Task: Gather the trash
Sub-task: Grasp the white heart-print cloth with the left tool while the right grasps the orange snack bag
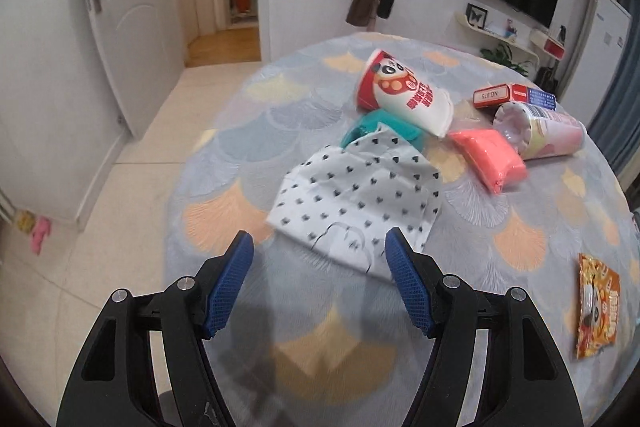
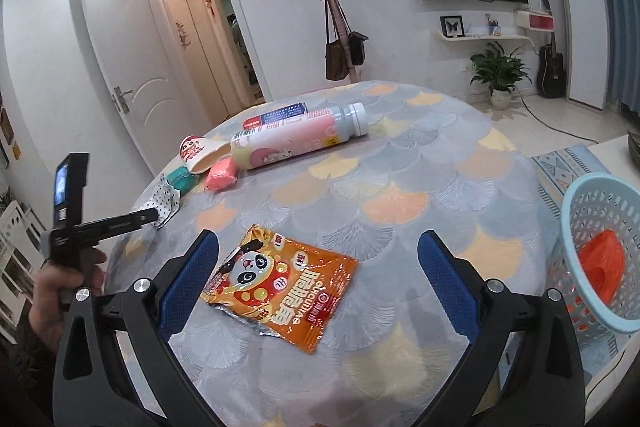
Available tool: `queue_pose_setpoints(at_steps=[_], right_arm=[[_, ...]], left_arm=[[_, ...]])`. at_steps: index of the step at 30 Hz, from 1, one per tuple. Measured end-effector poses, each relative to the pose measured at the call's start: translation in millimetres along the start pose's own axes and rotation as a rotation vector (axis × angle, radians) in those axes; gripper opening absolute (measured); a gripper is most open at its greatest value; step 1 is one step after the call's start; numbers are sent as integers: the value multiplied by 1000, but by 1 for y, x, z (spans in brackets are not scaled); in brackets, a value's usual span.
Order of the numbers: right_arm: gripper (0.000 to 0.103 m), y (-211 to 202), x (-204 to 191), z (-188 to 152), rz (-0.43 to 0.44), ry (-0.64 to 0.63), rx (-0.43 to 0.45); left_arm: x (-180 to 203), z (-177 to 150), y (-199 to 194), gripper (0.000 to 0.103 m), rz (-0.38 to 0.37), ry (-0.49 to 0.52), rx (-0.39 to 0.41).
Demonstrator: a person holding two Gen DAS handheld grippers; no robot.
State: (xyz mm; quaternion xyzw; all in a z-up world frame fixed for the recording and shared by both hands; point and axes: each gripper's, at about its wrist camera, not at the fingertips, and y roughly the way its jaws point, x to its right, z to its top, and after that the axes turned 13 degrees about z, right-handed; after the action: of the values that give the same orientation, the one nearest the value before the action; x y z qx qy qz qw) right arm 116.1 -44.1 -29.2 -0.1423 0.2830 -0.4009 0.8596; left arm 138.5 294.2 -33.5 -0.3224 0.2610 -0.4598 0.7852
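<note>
Left wrist view shows the left gripper [image 1: 320, 251] wide open and holding nothing. Its blue tips sit near the bottom edge of a spotted paper bag [image 1: 356, 199] in the middle of the picture. More trash lies behind it: a panda cup [image 1: 404, 93], a pink pack [image 1: 488, 155], a bottle [image 1: 536, 133] and a red box [image 1: 512, 94].

Right wrist view shows the right gripper [image 2: 318, 267] wide open too, with an orange snack wrapper [image 2: 280, 287] lying flat on the table [image 2: 420, 167] between its tips. A blue basket [image 2: 596, 247] waits at the right edge.

I think both hands are reaching to pick up. Next, each gripper should go lower, slide under a thin edge, then squeeze.
</note>
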Motion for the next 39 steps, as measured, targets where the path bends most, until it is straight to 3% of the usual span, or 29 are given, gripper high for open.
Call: queue_pose_setpoints(at_steps=[7, 11, 14, 19, 23, 24, 31, 34, 37, 39], right_arm=[[96, 17, 2, -1, 2, 10, -40], [96, 32, 0, -4, 12, 17, -81], [96, 44, -4, -7, 12, 7, -115], [95, 57, -13, -12, -14, -24, -161], [95, 63, -13, -11, -33, -22, -194], [95, 64, -15, -11, -41, -28, -200], [90, 76, -27, -13, -100, -111, -248], [78, 76, -29, -14, -115, -134, -244], [58, 76, -31, -16, -124, -153, -230], [31, 76, -31, -17, -126, -159, -220]], left_arm=[[8, 8, 6, 74, 9, 44, 4], [11, 8, 6, 72, 3, 58, 8], [16, 7, 3, 66, -1, 74, 24], [16, 3, -1, 33, -23, 82, 40], [13, 0, -3, 24, -37, 82, 51], [11, 1, -3, 16, -50, 74, 49], [10, -1, -9, 10, -110, 68, 38], [10, -2, -11, 10, -118, 64, 41], [9, -5, -20, 8, -128, 61, 54], [8, -6, -27, 7, -138, 61, 70]])
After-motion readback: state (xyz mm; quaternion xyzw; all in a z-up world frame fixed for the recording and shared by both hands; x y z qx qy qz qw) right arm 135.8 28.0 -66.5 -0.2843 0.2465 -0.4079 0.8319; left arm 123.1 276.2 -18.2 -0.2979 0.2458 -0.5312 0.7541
